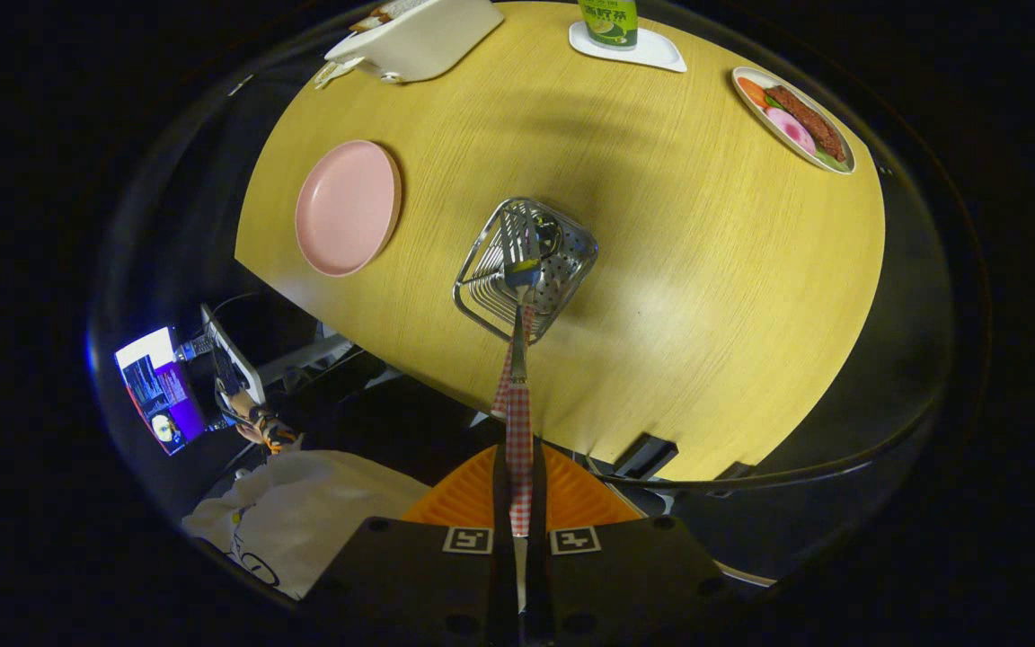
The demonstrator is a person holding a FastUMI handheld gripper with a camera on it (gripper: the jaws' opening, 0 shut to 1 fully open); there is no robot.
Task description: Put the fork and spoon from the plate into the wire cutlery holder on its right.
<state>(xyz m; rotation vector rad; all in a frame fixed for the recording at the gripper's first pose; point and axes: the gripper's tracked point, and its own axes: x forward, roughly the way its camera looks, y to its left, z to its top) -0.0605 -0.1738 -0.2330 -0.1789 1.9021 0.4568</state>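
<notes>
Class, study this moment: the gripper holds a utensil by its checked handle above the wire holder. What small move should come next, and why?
Probably lower it a little, then open. The gripper is shut on the checked handle of the utensil, whose head hangs at the wire cutlery holder's mouth. The pink plate lies bare, so this looks like the last piece.

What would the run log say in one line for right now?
tongs: shut on checked-handled utensil | head over wire cutlery holder | round pink plate: empty
</notes>
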